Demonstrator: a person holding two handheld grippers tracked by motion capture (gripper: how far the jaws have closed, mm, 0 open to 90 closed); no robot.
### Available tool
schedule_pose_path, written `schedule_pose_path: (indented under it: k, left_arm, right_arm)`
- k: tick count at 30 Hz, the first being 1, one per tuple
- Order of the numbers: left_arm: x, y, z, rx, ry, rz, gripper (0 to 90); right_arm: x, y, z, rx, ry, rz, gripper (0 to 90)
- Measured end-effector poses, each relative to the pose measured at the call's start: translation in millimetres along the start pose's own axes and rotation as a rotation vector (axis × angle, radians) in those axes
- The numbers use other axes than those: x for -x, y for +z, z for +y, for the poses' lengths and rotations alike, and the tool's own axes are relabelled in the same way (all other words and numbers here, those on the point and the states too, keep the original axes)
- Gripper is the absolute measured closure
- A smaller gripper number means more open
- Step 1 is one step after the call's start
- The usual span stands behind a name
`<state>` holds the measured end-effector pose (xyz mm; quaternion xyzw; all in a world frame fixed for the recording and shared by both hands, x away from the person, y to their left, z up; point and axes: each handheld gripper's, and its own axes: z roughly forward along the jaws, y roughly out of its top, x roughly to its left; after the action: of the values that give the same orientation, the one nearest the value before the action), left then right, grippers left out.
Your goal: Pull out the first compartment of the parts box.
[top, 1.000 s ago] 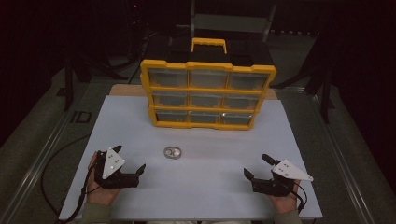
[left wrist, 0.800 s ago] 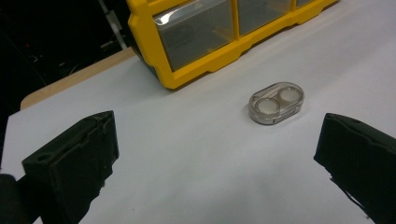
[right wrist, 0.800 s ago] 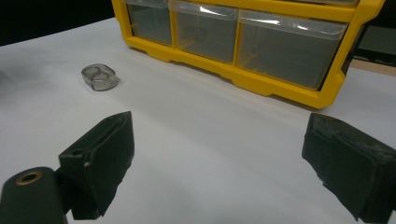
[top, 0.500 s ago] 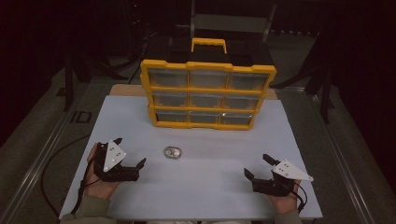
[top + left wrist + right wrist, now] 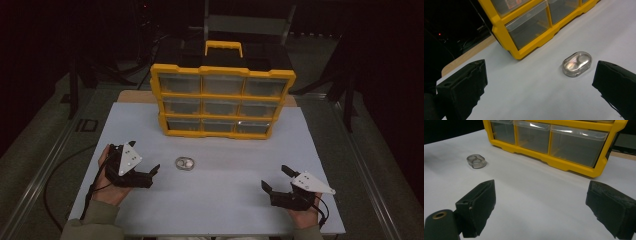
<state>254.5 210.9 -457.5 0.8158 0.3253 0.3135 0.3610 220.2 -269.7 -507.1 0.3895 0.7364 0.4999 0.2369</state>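
Left gripper (image 5: 152, 172) gapes beside clear case (image 5: 184, 163)

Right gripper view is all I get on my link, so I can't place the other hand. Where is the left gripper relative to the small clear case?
Observer: In the high view the left gripper sits just left of the small clear case, apart from it, jaws open toward it.
Operator: What's in the case?
Observer: The left gripper view shows two round silvery pieces side by side under its clear lid.
Operator: How big is the yellow organizer?
Observer: The yellow organizer has three rows of three clear drawers and a yellow handle on top.
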Motion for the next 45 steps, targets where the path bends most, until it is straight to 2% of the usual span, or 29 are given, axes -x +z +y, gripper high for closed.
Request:
schedule_pose_path:
  k: [7,14,24,45]
  left_arm:
    - [-2.3,4.9,3.6,-0.01,0.016,-0.013,0.3]
    - [-5.7,9.7,10.2,-0.032,0.052,-0.018,0.3]
    - [-2.7,17.0,21.8,-0.052,0.106,-0.032,0.3]
    - [-1.6,32.1,35.8,-0.076,0.169,-0.033,0.3]
  right_arm:
    - [-0.4,0.3,-0.1,-0.001,0.001,0.0,9.7]
    - [-0.8,1.0,-0.3,-0.002,0.001,0.0,9.6]
    - [-0.9,1.1,-0.4,-0.003,0.001,-0.001,9.7]
    - [-1.5,2.5,-1.0,-0.006,0.002,0.001,9.6]
